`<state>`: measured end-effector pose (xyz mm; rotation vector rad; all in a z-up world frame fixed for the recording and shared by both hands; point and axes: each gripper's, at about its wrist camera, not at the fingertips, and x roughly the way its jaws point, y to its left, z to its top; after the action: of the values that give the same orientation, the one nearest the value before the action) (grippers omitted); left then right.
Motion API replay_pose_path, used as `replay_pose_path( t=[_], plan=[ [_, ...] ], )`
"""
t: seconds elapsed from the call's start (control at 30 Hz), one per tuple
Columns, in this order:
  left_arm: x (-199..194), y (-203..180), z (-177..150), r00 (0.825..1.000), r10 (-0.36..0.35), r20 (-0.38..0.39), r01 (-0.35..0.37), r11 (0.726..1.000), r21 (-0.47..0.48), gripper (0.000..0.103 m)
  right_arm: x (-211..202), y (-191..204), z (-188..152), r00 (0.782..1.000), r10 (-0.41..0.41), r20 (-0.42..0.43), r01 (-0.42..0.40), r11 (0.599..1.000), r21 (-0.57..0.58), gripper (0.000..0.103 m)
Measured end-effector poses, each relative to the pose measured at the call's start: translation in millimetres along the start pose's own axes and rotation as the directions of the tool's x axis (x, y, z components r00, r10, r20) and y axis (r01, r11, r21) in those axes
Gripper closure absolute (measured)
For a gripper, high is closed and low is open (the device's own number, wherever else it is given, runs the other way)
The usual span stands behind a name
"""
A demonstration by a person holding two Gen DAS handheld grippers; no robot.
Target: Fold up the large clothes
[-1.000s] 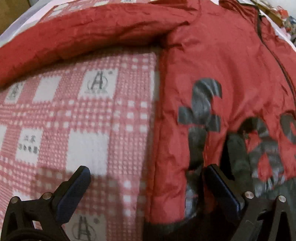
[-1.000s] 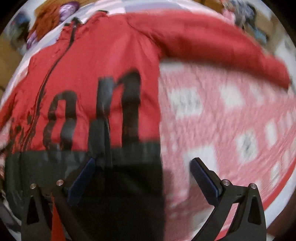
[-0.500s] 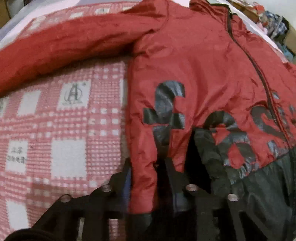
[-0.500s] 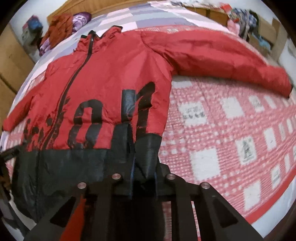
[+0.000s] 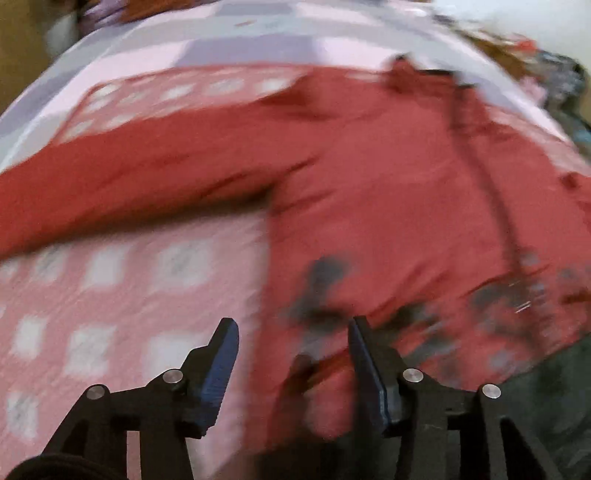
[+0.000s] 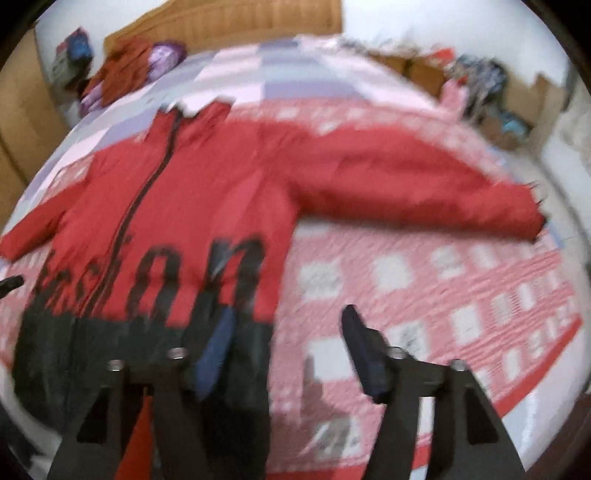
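Observation:
A large red jacket [image 6: 192,199] with a black hem band and black lettering lies flat, front up, zipper closed, on a red-and-white checked blanket [image 6: 424,280]. Its sleeves spread out to both sides; one sleeve [image 6: 424,184] reaches right. My right gripper [image 6: 288,317] is open above the jacket's lower right corner, holding nothing. In the left wrist view the jacket [image 5: 388,192] fills the right half. My left gripper [image 5: 291,328] is open over the jacket's lower left edge, holding nothing. Both views are blurred by motion.
The blanket lies on a bed with a lilac and pink sheet [image 6: 280,70]. A wooden headboard [image 6: 229,18] stands at the back. Piled clothes [image 6: 122,70] sit at the far left corner, cardboard boxes and clutter [image 6: 491,96] at the right.
Half a second ago both grippers were shut on the jacket's hem. Now both have opened, let go of the cloth and pulled back and up.

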<state>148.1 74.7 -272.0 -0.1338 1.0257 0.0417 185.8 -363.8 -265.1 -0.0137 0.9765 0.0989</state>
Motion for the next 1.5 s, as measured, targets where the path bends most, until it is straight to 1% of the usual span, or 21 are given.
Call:
replay_pose_path(
  t=[0.07,0.2,0.27,0.33,0.4,0.47,0.5,0.53,0.6,0.63,0.7,0.77,0.83,0.9,0.97,1.03,1.07,1.2,1.3,1.37,1.5],
  plan=[
    [17.3,-37.7,23.4,0.999,-0.050,0.005,0.049,0.997,0.063,0.049,8.8,15.9,19.6,0.999,-0.013,0.038,0.013,1.000,-0.011,0.023],
    [66.3,-91.6,64.1,0.990,-0.139,-0.013,0.139,0.987,0.076,0.049,57.4,69.5,62.0,0.999,0.012,0.030,-0.010,0.998,-0.062,0.022],
    [93.2,-94.3,78.6,0.995,-0.094,-0.046,0.097,0.992,0.080,0.048,86.6,98.7,80.0,0.997,0.080,-0.008,-0.080,0.991,-0.107,0.022],
    [118.1,-79.3,84.8,0.998,0.009,-0.067,-0.004,0.997,0.077,0.048,112.8,121.8,87.3,0.995,0.091,-0.033,-0.096,0.973,-0.212,0.022],
    [118.8,-54.3,82.1,0.999,0.032,-0.042,-0.030,0.999,0.042,0.045,134.6,122.0,89.4,0.997,0.043,-0.063,-0.059,0.957,-0.283,0.023],
    [110.1,-31.3,75.9,0.998,0.065,-0.011,-0.065,0.997,0.030,0.045,150.7,86.0,88.0,0.997,-0.045,-0.063,0.026,0.961,-0.275,0.025],
    [105.1,-23.6,71.1,0.998,0.065,-0.002,-0.065,0.997,0.048,0.045,149.0,63.5,88.0,0.998,-0.005,-0.058,-0.009,0.972,-0.236,0.039],
    [100.6,-22.2,66.2,0.997,0.072,0.000,-0.072,0.994,0.083,0.045,145.8,43.3,88.2,0.996,0.058,-0.061,-0.069,0.976,-0.207,0.066],
    [94.0,-32.4,61.1,0.992,0.124,0.001,-0.123,0.982,0.142,0.045,132.8,20.9,86.1,0.996,0.072,-0.046,-0.082,0.963,-0.257,0.088],
    [89.5,-41.4,61.3,0.990,0.141,0.006,-0.140,0.978,0.152,0.045,123.5,15.6,85.0,0.996,0.081,-0.036,-0.088,0.957,-0.277,0.086],
    [80.9,-58.5,64.1,0.996,0.079,0.029,-0.083,0.987,0.139,0.045,108.0,8.8,82.9,1.000,-0.023,0.009,0.025,0.956,-0.293,0.074],
    [75.0,-83.5,70.8,0.997,0.032,0.070,-0.041,0.992,0.123,0.040,88.6,-1.9,79.2,0.999,0.045,0.024,-0.038,0.965,-0.259,0.071],
    [73.9,-112.5,78.1,0.995,-0.020,0.093,0.010,0.995,0.103,0.036,78.1,-12.1,74.8,0.998,0.023,0.053,-0.011,0.975,-0.223,0.051],
    [80.2,-145.5,85.1,0.994,-0.075,0.085,0.067,0.994,0.092,0.036,78.7,-19.9,71.1,0.998,-0.017,0.065,0.030,0.979,-0.200,0.050],
    [88.4,-171.3,86.6,0.993,-0.092,0.069,0.084,0.991,0.101,0.036,96.8,-24.0,59.8,0.995,-0.096,-0.002,0.093,0.972,-0.216,0.049],
    [100.8,-198.3,86.2,0.995,-0.093,0.035,0.087,0.987,0.134,0.034,121.5,-32.5,44.4,0.973,-0.191,-0.129,0.153,0.954,-0.257,0.049],
    [106.1,-206.7,82.6,0.996,-0.083,0.016,0.080,0.985,0.155,0.030,122.7,-41.3,38.9,0.971,-0.190,-0.144,0.151,0.958,-0.245,0.049],
    [114.4,-224.2,56.7,0.999,-0.019,0.049,0.007,0.971,0.240,0.020,74.1,-116.5,43.0,0.981,-0.195,-0.018,0.196,0.980,0.033,0.049],
    [115.2,-223.8,51.4,0.998,0.014,0.061,-0.027,0.975,0.221,0.014,53.7,-202.5,46.6,0.946,-0.319,-0.047,0.322,0.925,0.203,0.034],
    [114.8,-221.5,50.7,0.998,0.022,0.058,-0.033,0.977,0.208,0.012,45.1,-261.1,50.8,0.911,-0.403,-0.090,0.412,0.867,0.279,0.033],
    [115.8,-223.1,47.7,0.996,0.051,0.071,-0.065,0.975,0.210,0.011,36.2,-346.5,65.2,0.896,-0.422,-0.137,0.437,0.785,0.439,0.026]
  ],
)
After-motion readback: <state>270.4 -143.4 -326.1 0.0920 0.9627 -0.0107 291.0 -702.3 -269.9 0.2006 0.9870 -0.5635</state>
